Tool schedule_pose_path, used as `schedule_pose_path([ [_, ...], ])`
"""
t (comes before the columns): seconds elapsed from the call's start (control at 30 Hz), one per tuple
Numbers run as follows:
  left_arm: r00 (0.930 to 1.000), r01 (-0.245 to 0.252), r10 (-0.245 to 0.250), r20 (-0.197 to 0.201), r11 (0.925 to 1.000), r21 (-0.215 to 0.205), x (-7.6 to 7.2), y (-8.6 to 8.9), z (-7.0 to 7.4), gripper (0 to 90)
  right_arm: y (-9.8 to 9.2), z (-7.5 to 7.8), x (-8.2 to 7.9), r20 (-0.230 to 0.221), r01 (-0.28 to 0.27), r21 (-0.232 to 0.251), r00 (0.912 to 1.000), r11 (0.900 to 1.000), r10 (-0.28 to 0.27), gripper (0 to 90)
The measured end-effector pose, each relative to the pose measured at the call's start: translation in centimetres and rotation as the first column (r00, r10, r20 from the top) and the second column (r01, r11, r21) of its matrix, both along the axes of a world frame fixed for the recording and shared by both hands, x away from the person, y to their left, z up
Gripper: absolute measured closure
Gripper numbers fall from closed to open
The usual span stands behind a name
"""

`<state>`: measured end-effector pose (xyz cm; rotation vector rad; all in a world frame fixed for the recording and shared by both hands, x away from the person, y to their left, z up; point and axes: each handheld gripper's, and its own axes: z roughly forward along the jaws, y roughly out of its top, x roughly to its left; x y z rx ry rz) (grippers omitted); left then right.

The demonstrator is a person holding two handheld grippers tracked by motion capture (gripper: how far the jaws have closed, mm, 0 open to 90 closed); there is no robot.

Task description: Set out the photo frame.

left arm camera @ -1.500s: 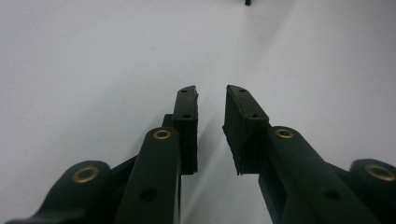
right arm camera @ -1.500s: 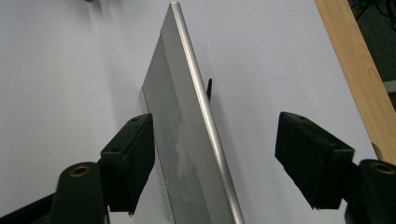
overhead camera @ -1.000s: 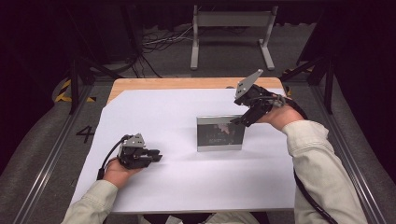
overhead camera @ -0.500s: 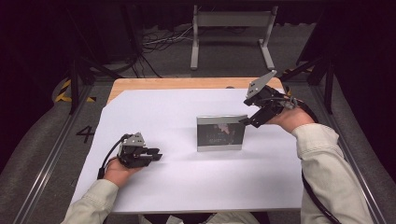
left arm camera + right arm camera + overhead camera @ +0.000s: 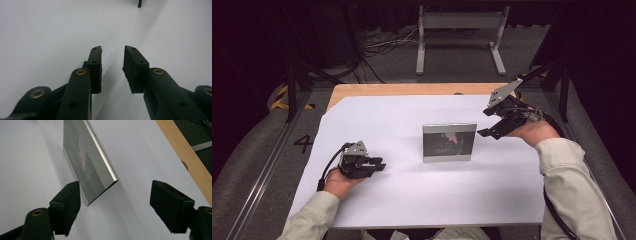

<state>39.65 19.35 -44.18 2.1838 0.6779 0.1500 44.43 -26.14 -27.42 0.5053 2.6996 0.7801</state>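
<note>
Black left gripper (image 5: pixel 379 164) and right gripper (image 5: pixel 486 134), brass rivets, pale beige sleeves (image 5: pixel 573 187)

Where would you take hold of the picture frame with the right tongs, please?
Probably at its right-hand edge. The frame stands upright on the white sheet, a thin slab with a metal rim, and that edge faces the open right tongs, which could likely close across its thin front and back from the right.

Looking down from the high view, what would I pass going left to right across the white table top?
Left gripper → picture frame standing upright → right gripper, all over the white sheet.
</note>
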Motion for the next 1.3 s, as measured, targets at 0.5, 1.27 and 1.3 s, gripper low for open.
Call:
schedule_pose_path([
  [0.5,0.9998,-0.022,0.022,0.004,0.9997,-0.010,0.1,0.3,0.0,65.8,-3.0,-1.6,-0.8,-0.020,0.055,0.046,0.9983,0.997,-0.054,24.0],
  [1.27,0.9986,-0.051,0.051,0.011,0.9986,-0.015,0.2,0.6,-0.1,62.9,-8.3,-8.1,-3.2,-0.058,0.169,0.159,0.9851,0.973,-0.162,23.0],
  [1.3,0.9986,-0.052,0.052,0.011,0.9986,-0.015,0.2,0.6,-0.1,62.8,-8.4,-8.5,-3.3,-0.062,0.175,0.163,0.9841,0.971,-0.166,23.0],
])
